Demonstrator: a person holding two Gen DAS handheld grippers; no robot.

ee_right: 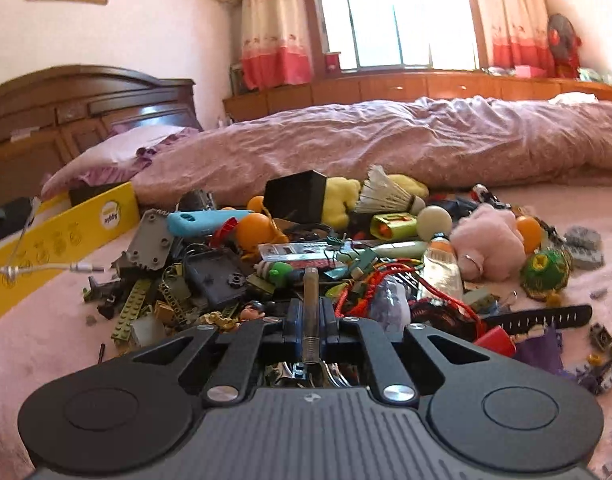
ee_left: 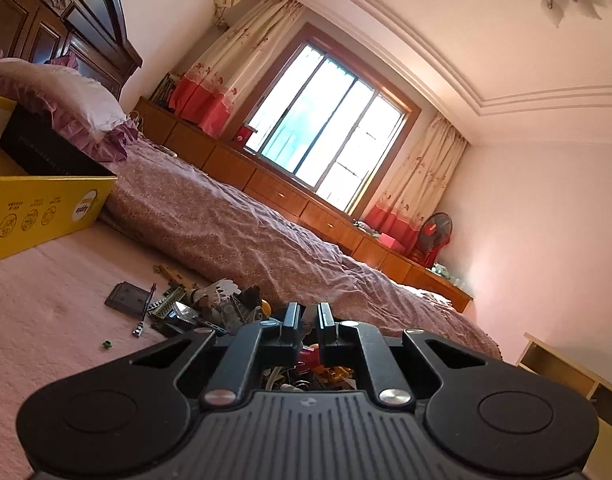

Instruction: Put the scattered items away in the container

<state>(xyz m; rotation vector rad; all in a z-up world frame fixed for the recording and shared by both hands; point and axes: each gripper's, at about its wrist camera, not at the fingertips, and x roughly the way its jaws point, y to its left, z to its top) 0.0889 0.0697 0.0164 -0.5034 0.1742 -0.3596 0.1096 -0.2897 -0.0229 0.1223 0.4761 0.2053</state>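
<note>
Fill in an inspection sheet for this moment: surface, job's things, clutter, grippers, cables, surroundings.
Surface: pink blanket on a bed, with a rumpled purple quilt behind the pile.
Job's things: yellow box open, a dark box inside it; toy pile on the blanket, including a shuttlecock, orange balls, building bricks and a pink plush toy.
Clutter: loose bricks and small bits scattered at the pile's right edge.
Grippers: right gripper jaws shut on a metal rod; left gripper jaws nearly shut, nothing seen held.
Cables: white cable beside the yellow box.
Surroundings: window, curtains, wooden cabinets, red fan, headboard.
</note>
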